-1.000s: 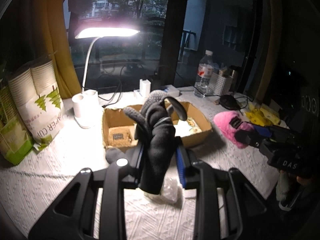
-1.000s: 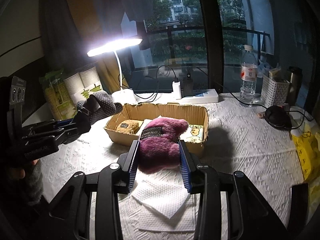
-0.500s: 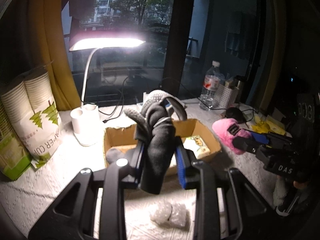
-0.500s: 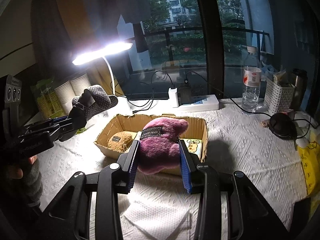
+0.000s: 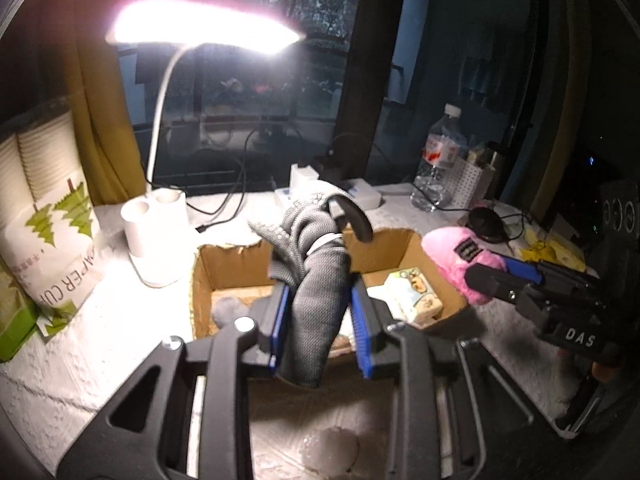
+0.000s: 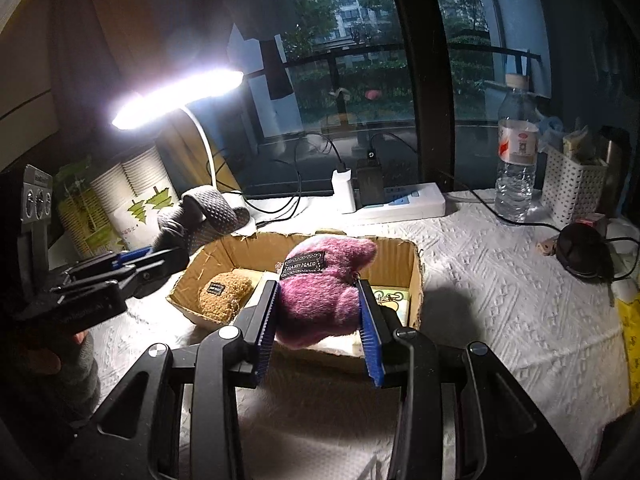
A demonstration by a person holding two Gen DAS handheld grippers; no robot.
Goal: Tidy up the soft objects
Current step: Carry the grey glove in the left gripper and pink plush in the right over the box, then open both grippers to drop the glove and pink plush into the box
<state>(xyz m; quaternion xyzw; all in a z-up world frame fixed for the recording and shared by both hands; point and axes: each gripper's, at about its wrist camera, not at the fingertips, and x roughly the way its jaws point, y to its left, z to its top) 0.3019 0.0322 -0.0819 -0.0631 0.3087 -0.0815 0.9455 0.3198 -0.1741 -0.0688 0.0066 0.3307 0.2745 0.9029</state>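
Observation:
My left gripper (image 5: pixel 318 332) is shut on a dark grey knit glove (image 5: pixel 316 280), held upright just above the near edge of an open cardboard box (image 5: pixel 400 248). From the right wrist view the same glove (image 6: pixel 208 216) hangs over the box's left corner. My right gripper (image 6: pixel 320 326) is shut on a purple plush mitten (image 6: pixel 320 296) with a black label, over the box's (image 6: pixel 414 276) near side. That mitten looks pink (image 5: pixel 460 256) in the left wrist view. Inside the box lie a brown plush mitten (image 6: pixel 224 296) and a printed tissue pack (image 5: pixel 412 296).
A lit desk lamp (image 5: pixel 200 32) and its white base (image 5: pixel 154 236) stand left of the box. A paper-cup pack (image 5: pixel 48 224) is at far left. A power strip (image 6: pixel 400 204), water bottle (image 6: pixel 516 160), white basket (image 6: pixel 572 188) and black mouse (image 6: pixel 580 248) line the back and right.
Both grippers have advanced toward the cardboard box and sunk slightly, each keeping its hold. The box now sits closer and larger, right under the fingertips.

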